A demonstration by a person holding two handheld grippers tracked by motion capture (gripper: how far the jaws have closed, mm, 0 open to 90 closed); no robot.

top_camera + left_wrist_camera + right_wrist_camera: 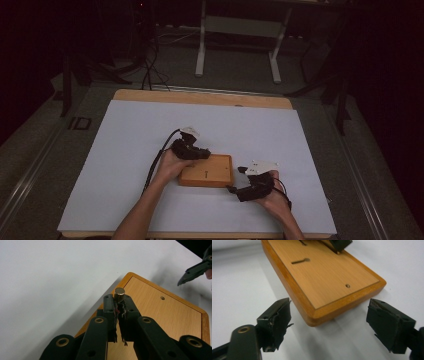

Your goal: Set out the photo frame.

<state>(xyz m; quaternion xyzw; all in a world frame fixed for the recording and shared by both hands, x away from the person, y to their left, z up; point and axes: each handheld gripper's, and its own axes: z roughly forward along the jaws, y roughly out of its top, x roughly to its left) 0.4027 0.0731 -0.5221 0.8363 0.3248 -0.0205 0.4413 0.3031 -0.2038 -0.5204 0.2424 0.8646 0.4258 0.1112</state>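
We see the wooden board (207,171) lying flat on the white counter (125,150). Our left hand-held gripper (119,300) is clamped on a small metal cylinder (119,293), held above the board's corner. Our right hand-held gripper (328,320) stands wide apart and grips nothing, its jaws either side of the board's near corner without touching it.

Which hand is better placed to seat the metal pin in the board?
Left. The left gripper already clamps the small metal pin between its fingers, above the wooden board. The right gripper stands open and empty at the board's corner.
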